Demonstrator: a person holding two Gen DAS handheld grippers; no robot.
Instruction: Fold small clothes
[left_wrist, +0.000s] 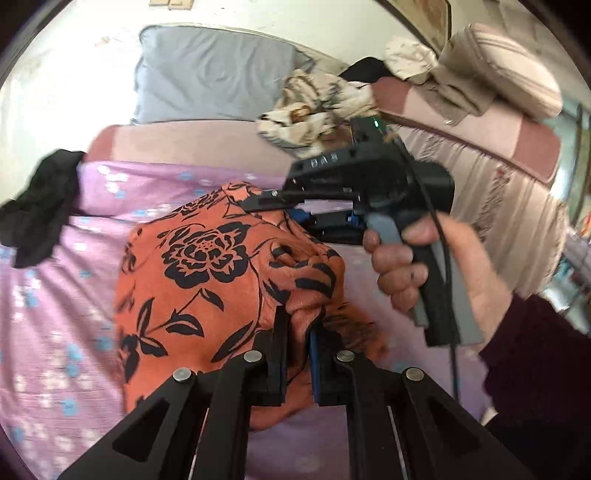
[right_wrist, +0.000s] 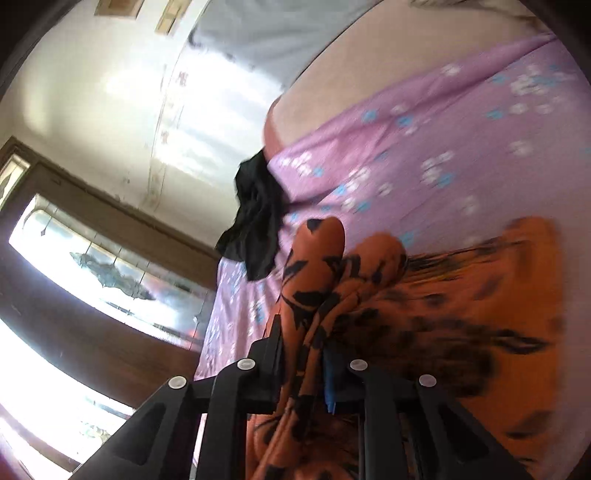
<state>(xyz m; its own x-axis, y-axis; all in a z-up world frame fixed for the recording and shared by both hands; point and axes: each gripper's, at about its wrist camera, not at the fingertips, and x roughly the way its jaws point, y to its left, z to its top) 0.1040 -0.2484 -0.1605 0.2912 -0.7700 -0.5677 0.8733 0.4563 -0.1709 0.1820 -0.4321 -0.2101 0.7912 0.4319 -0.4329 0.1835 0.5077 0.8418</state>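
Bunching between both sets of jaws, the orange floral garment hangs lifted off the purple flowered bedsheet, gathered in folds and not yet laid flat or creased into any tidy shape. Judging from that, the folding is at an early stage: the cloth has been picked up at two points, and spreading, aligning the edges and making the folds all seem left to do.

The left gripper is clamped tight on a pinch of the orange fabric, its pads pressed together with cloth squeezed between them. The right gripper is likewise closed on a ridge of the same garment, which rises in two rounded humps just past its fingertips. In the left wrist view the right tool sits beyond and to the right, held level across the garment, with the person's right hand wrapped around its grey-and-black handle and a dark sleeve behind it. Both tools tilt somewhat downward toward the bed.

Farther out, a black garment lies at the sheet's edge, apparently waiting its turn. A crumpled cream patterned cloth rests near a grey pillow, and a beige rolled cushion sits on the pink bedding beyond
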